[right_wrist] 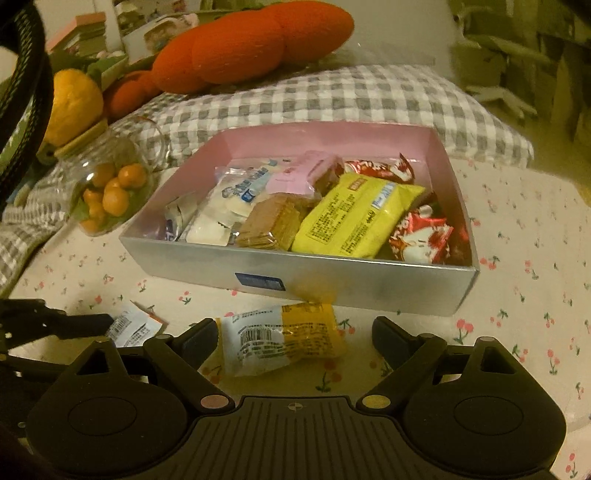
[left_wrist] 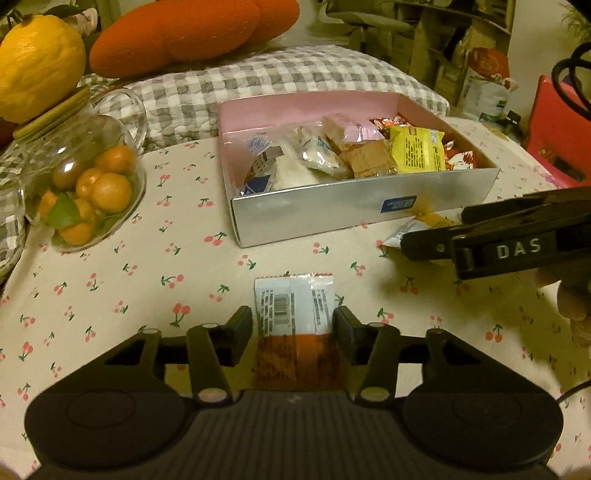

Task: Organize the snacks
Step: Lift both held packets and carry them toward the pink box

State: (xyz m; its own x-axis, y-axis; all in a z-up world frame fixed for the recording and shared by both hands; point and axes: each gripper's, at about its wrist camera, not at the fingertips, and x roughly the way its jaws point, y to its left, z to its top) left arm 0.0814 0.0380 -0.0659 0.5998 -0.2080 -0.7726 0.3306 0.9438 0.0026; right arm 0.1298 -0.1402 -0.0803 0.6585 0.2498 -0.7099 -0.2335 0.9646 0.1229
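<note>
A white-and-orange snack packet (left_wrist: 293, 306) lies on the cherry-print cloth, and my left gripper (left_wrist: 293, 322) is shut on its two long sides. A yellow-and-white packet (right_wrist: 284, 339) lies in front of the box, between the wide-open fingers of my right gripper (right_wrist: 295, 338); its left pad is at the packet's end and its right pad stands clear. The silver box (right_wrist: 369, 291) with a pink inside (left_wrist: 314, 107) holds several wrapped snacks, among them a large yellow pack (right_wrist: 354, 221). In the right wrist view the left gripper's fingers (right_wrist: 66, 325) show at the left edge.
A tipped glass jar of small oranges (left_wrist: 85, 184) lies left of the box. A grey checked cushion (left_wrist: 277, 81), an orange plush (left_wrist: 192, 29) and a big yellow citrus (left_wrist: 37, 62) lie behind. A red object (left_wrist: 554, 129) stands at the far right.
</note>
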